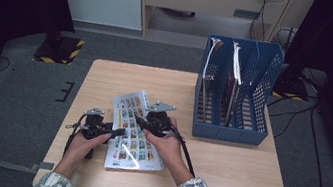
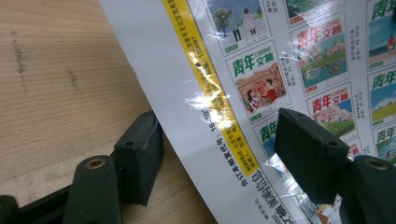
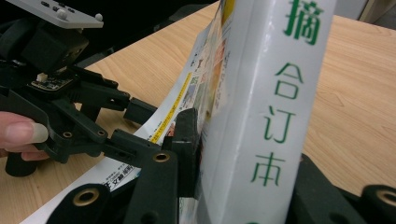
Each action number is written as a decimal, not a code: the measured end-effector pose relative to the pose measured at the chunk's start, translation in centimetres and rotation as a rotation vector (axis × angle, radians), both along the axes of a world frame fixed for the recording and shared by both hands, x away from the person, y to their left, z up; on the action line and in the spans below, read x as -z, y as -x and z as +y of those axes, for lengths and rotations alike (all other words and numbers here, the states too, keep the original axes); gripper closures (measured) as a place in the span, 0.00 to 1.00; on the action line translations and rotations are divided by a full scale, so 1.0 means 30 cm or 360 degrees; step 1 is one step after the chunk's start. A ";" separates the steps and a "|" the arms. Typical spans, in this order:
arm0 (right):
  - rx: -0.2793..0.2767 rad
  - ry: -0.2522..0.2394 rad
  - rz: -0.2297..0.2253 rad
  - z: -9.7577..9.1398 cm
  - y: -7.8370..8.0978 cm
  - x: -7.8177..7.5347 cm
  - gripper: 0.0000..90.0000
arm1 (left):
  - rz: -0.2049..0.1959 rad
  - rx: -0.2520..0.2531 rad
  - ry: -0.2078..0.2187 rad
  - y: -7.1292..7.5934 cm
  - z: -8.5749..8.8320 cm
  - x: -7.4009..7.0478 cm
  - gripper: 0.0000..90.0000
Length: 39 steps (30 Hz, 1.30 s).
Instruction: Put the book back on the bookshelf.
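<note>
From above the magazine (image 1: 135,131) lies low-centre on the worktop (image 1: 222,173); up close, the right tongs (image 3: 233,154) clamp its spine, the left tongs (image 2: 219,154) straddle its edge, apart, far pad hidden.

A light wooden table (image 1: 222,173) is standing on a grey floor (image 1: 17,95). A blue file rack (image 1: 235,92) is sitting upright at the table's far right, holding two books (image 1: 233,74) in its compartments. A yellow-and-black striped base (image 1: 60,50) is resting on the floor beyond the table's left corner.
</note>
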State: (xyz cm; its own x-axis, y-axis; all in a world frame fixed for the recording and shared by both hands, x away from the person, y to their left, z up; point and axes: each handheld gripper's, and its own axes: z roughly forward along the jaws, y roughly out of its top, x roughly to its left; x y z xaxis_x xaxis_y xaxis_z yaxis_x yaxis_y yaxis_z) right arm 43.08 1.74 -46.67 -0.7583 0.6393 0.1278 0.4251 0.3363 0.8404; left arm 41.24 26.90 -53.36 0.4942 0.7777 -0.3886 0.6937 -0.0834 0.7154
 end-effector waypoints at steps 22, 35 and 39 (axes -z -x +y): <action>-0.0010 -0.0077 -0.0037 -0.040 -0.005 -0.005 0.78 | -0.0051 -0.0093 -0.0078 0.008 0.015 -0.062 0.87; -0.0014 -0.0104 -0.0052 -0.048 -0.020 -0.032 0.77 | -0.0186 -0.0149 -0.0118 0.021 0.015 -0.108 0.89; -0.0020 -0.0106 -0.0055 -0.046 -0.024 -0.039 0.78 | -0.0212 -0.0155 -0.0127 0.022 0.018 -0.120 0.89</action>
State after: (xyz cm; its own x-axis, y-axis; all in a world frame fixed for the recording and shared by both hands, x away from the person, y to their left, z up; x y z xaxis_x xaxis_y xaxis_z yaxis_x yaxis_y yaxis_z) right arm 43.78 0.38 -45.51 -0.7708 0.6208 0.1434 0.3917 0.2842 0.8751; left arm 40.59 27.44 -49.77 0.4578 0.8502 -0.2600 0.6009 -0.0804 0.7953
